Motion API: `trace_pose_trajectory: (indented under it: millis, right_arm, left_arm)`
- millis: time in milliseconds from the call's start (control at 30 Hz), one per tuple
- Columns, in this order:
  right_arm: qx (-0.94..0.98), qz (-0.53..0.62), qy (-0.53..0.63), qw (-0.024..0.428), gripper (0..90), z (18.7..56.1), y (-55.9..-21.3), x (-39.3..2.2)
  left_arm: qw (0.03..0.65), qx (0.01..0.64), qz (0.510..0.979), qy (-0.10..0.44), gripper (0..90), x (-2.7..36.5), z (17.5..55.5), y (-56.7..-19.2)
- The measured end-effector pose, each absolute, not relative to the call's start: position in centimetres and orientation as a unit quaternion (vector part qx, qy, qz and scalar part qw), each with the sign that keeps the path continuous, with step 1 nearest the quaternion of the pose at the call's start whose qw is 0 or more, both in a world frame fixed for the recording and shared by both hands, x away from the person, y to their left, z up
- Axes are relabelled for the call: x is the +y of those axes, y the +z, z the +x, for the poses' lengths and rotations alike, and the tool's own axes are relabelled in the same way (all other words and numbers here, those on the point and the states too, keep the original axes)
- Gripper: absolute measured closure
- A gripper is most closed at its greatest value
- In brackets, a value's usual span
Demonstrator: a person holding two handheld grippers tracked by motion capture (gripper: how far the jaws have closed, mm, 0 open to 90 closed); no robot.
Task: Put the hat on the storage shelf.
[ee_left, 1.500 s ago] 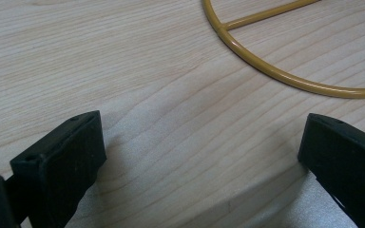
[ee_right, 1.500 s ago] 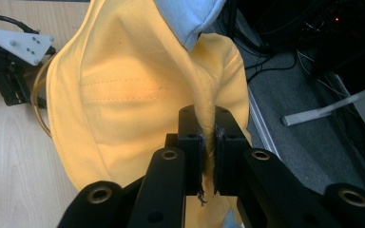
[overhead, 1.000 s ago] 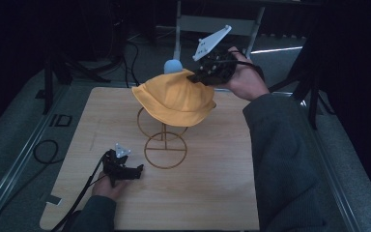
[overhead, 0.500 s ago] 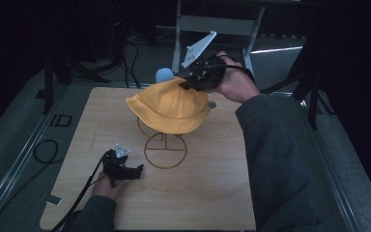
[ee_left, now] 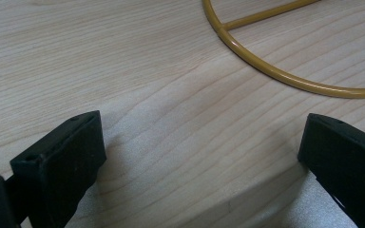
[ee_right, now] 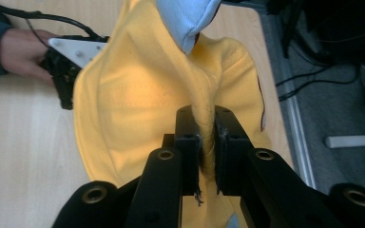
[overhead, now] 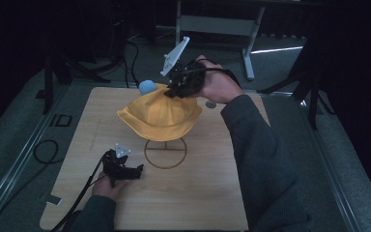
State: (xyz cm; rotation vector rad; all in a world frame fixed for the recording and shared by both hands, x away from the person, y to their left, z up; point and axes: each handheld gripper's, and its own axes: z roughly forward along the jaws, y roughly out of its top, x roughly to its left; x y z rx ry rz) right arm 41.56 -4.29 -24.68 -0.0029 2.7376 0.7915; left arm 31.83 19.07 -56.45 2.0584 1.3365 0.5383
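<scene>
The yellow hat (overhead: 160, 116) sits at the centre of the high view, draped over a gold wire stand (overhead: 165, 152) whose ring base rests on the wooden table (overhead: 212, 193). A pale blue ball (overhead: 147, 87) at the stand's top shows just past the hat's upper left edge.

The right gripper (overhead: 176, 89) is at upper centre of the high view, at the hat's crown, held by the right hand (overhead: 217, 87). In the right gripper view, the 2 black jaws are clamped on a pinched fold of the hat (ee_right: 161, 95) at lower centre of the frame, with the fabric squeezed into a narrow ridge between them. The blue ball (ee_right: 187, 16) appears at the top of that frame.

The left gripper (overhead: 125, 170) lies low on the table at lower left of the high view, held by the left hand (overhead: 107, 186), just left of the ring base. In the left gripper view, its 2 jaws stand wide apart at the lower corners with bare table (ee_left: 171, 118) between them. The ring base (ee_left: 285, 71) curves across the upper right of that frame.
</scene>
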Motion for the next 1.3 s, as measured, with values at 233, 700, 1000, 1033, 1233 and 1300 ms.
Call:
trace_pose_trajectory:
  millis: [233,700,1000,1033,1233,1300]
  right_arm:
    - [0.959,-0.011,0.249,0.136,79.8,41.5,-25.8,-2.4]
    - [0.963,0.001,0.232,0.14,79.9,42.1,-27.6,-1.6]
    - [0.959,0.014,0.245,0.14,58.0,42.2,-27.2,-1.9]
    - [0.959,0.019,0.247,0.141,53.9,42.2,-27.1,-2.0]
    - [0.952,0.04,0.257,0.162,36.3,42.1,-26.3,-2.7]
    - [0.948,0.052,0.261,0.173,31.8,42.2,-26.0,-3.1]
  left_arm:
    - [0.313,0.509,0.775,0.205,1.9,19.0,31.8,-56.5]
    - [0.313,0.508,0.775,0.206,1.9,19.0,31.8,-56.5]
    - [0.314,0.508,0.775,0.206,1.9,19.0,31.8,-56.5]
    - [0.313,0.508,0.775,0.206,1.9,19.0,31.8,-56.5]
    - [0.313,0.508,0.775,0.206,1.9,19.0,31.8,-56.5]
    - [0.313,0.508,0.775,0.206,1.9,19.0,31.8,-56.5]
